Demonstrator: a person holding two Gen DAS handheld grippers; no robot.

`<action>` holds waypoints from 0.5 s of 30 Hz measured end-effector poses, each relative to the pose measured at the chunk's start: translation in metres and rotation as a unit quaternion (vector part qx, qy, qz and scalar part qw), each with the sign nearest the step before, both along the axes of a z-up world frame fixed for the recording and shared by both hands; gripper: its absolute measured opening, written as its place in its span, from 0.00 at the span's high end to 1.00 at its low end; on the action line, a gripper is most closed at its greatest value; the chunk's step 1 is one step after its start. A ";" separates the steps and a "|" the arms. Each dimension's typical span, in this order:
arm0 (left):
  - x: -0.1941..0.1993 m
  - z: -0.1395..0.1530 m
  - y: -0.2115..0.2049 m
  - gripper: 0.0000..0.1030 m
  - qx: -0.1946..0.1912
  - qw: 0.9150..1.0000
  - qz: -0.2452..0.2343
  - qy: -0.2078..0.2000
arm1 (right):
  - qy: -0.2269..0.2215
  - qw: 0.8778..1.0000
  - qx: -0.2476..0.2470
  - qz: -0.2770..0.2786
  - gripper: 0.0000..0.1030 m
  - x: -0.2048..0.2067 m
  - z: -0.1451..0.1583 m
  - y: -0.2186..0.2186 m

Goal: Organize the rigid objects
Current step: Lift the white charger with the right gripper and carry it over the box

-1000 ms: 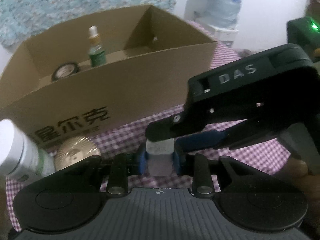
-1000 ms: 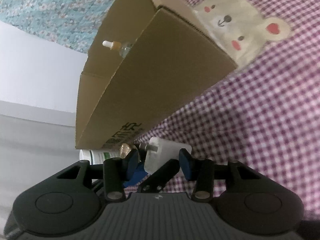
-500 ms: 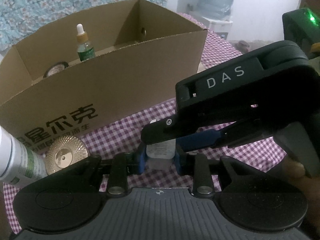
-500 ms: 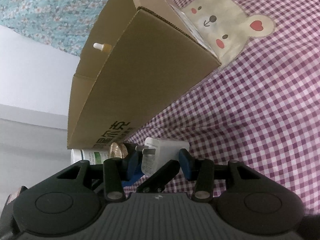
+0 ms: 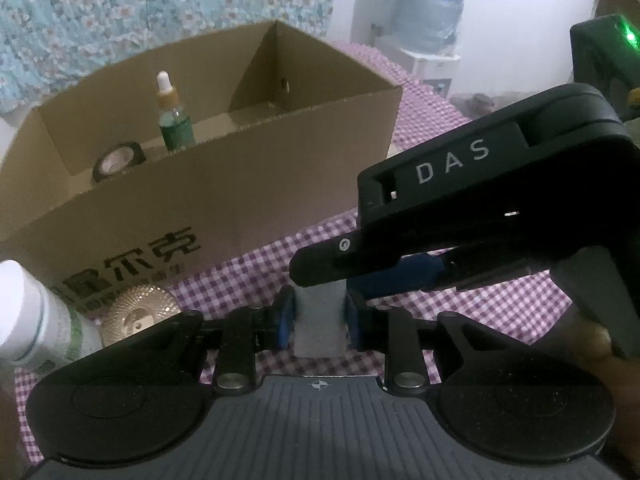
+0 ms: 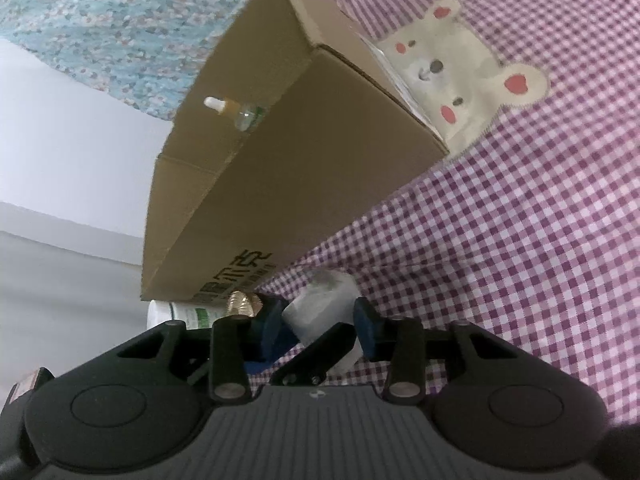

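left tongs (image 5: 320,316) are narrowed onto a white charger block (image 5: 319,322), both blue pads touching its sides. right tongs (image 6: 320,322) stand wider around the same charger block (image 6: 326,308), which sits between the pads; contact on either pad cannot be told. the left view shows the right gripper body marked "das" crossing above the block, which the right view cannot show. the right view shows a bear patch (image 6: 460,80) on the checked cloth (image 6: 520,220) covering the surface. just beyond lie a gold disc (image 5: 140,312) and a white bottle (image 5: 36,320). behind them the cardboard box (image 5: 240,192) holds a tape roll (image 5: 118,160) and an upright dropper bottle (image 5: 174,120).
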State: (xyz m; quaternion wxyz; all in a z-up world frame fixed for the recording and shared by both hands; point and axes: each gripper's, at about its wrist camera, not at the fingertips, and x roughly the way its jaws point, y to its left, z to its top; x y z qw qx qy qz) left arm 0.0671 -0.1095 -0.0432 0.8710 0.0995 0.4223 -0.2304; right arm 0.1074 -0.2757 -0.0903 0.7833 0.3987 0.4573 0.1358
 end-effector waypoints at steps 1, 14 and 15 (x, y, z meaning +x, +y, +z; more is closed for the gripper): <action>-0.002 0.002 0.001 0.75 -0.002 1.000 0.001 -0.002 | -0.004 1.000 -0.004 0.001 0.60 -0.001 0.003 0.001; -0.013 0.031 0.013 0.75 -0.024 0.999 0.020 -0.040 | -0.046 0.999 -0.025 0.007 0.70 -0.017 0.037 0.012; -0.013 0.035 0.015 0.75 -0.026 0.998 0.020 -0.044 | -0.052 0.998 -0.028 0.009 0.70 -0.018 0.041 0.014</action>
